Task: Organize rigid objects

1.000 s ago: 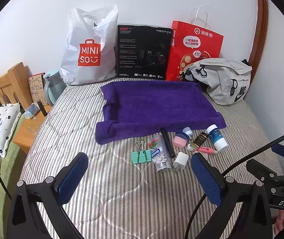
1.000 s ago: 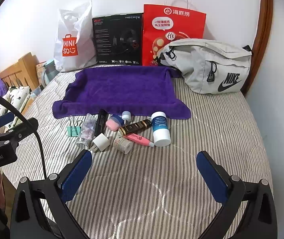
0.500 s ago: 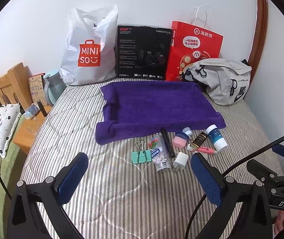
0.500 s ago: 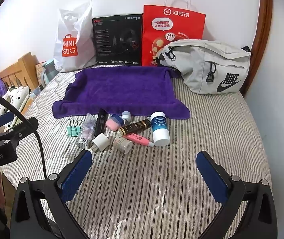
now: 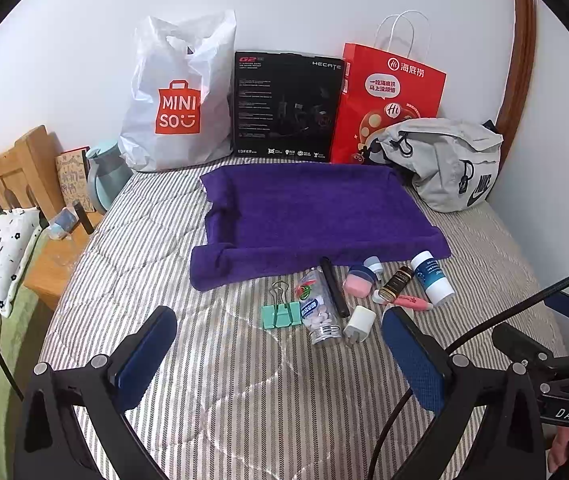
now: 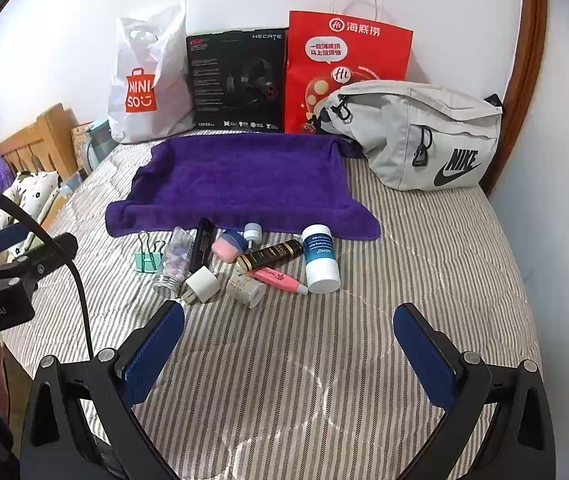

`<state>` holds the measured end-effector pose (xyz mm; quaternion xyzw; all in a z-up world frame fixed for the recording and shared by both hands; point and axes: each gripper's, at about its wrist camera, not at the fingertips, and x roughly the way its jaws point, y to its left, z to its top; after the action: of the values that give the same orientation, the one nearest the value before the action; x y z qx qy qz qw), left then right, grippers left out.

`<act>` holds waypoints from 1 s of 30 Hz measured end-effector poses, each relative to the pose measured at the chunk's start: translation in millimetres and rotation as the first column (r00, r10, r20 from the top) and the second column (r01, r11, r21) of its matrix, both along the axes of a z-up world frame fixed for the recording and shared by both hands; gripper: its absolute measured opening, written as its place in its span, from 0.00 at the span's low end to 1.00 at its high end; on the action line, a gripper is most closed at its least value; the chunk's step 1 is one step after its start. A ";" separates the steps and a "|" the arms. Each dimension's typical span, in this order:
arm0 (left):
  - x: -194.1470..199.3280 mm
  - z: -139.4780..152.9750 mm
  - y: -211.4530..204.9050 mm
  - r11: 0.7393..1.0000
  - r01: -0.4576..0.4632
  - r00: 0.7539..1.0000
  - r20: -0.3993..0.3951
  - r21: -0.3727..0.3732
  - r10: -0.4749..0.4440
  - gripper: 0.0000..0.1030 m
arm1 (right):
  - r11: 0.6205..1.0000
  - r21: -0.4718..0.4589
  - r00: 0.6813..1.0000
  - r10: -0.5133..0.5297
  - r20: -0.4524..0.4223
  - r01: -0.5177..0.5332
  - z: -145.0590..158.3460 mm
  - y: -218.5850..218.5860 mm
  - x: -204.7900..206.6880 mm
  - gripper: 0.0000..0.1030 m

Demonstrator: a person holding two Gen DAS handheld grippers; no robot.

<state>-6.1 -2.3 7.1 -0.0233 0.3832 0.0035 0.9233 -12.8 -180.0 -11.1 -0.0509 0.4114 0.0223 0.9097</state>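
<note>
Both tools are spread wide and grasp nothing: the left gripper [image 5: 278, 354] fills the bottom of the left wrist view and the right gripper [image 6: 288, 344] the bottom of the right wrist view, each above the striped bedspread [image 6: 324, 360]. The small items lie in a cluster at mid-frame, just below the near edge of the purple towel [image 6: 244, 176]: a mint binder clip [image 6: 147, 260], a clear jar of pills [image 6: 174, 264], a black stick [image 6: 202, 244], a white charger plug [image 6: 203, 284], a pink-capped jar [image 6: 226, 247], a brown tube [image 6: 270, 255], a pink tube [image 6: 278, 279] and a white-and-blue bottle [image 6: 321, 260]. Along the wall at the top stand a Miniso bag [image 6: 144, 88], a black Hecate box [image 6: 238, 80], a red paper bag [image 6: 344, 68] and a grey Nike pouch [image 6: 424, 140].
</note>
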 end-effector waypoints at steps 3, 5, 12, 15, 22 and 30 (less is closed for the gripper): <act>0.7 0.2 -0.6 1.000 -0.004 1.000 -0.001 0.005 0.004 1.00 | 1.000 -0.001 1.000 0.001 -0.003 -0.001 0.1 -0.7 0.7 1.00; 0.7 0.2 -0.6 1.000 -0.004 1.000 -0.001 0.003 0.004 1.00 | 1.000 -0.003 1.000 0.000 -0.003 0.000 -0.8 0.4 -0.4 1.00; 0.7 -0.2 -0.1 1.000 -0.004 1.000 -0.002 0.002 0.004 1.00 | 1.000 -0.002 1.000 0.004 0.000 -0.004 -0.8 2.4 -1.1 1.00; 1.4 -1.5 0.6 1.000 -0.006 1.000 -0.008 -0.003 0.006 1.00 | 1.000 -0.005 1.000 0.006 -0.002 -0.006 -1.6 3.7 -1.1 1.00; 0.8 -1.5 2.0 1.000 -0.012 1.000 -0.009 -0.003 0.012 1.00 | 1.000 0.012 1.000 0.002 -0.004 -0.002 -2.1 0.6 -0.4 1.00; 2.1 -1.7 2.6 1.000 -0.010 1.000 -0.015 -0.003 0.010 1.00 | 1.000 0.011 1.000 -0.008 -0.008 0.008 -2.6 -1.5 0.1 1.00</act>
<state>-4.0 0.3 5.4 -0.0268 0.3899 0.0077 0.9204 -12.7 -181.5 -13.7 -0.0441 0.4150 0.0213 0.9085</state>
